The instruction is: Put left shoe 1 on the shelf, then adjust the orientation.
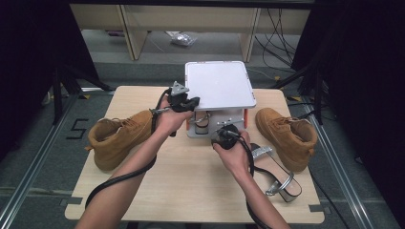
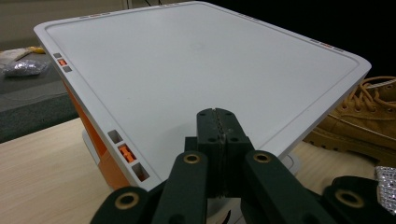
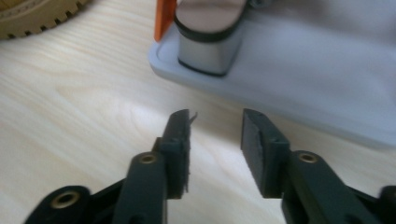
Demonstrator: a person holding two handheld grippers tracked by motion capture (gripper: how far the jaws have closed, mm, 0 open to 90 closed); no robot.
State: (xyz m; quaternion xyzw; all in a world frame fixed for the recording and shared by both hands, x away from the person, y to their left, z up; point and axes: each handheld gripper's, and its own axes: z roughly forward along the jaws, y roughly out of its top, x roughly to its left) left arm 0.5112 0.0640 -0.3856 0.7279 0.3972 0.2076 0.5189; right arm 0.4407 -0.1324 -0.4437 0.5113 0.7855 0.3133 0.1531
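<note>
A small white two-level stand (image 1: 219, 83) with orange side posts sits at the table's far middle. On its lower shelf (image 3: 303, 84) stands a silver block-heeled sandal (image 1: 202, 121), whose heel (image 3: 210, 42) is close ahead in the right gripper view. My right gripper (image 3: 215, 123) hovers over the wood just in front of that shelf, jaws open with nothing between them; from above, the right gripper (image 1: 223, 130) is at the stand's front edge. My left gripper (image 2: 217, 114) is shut and empty, its tips over the near edge of the stand's top plate (image 2: 201, 60); from above, the left gripper (image 1: 193, 102) is at the stand's front left corner.
A tan boot (image 1: 119, 138) lies left of the stand and a second tan boot (image 1: 286, 131) lies to its right. The matching silver sandal (image 1: 277, 171) lies on the table near my right forearm. Cables trail from both grippers toward the table's front edge.
</note>
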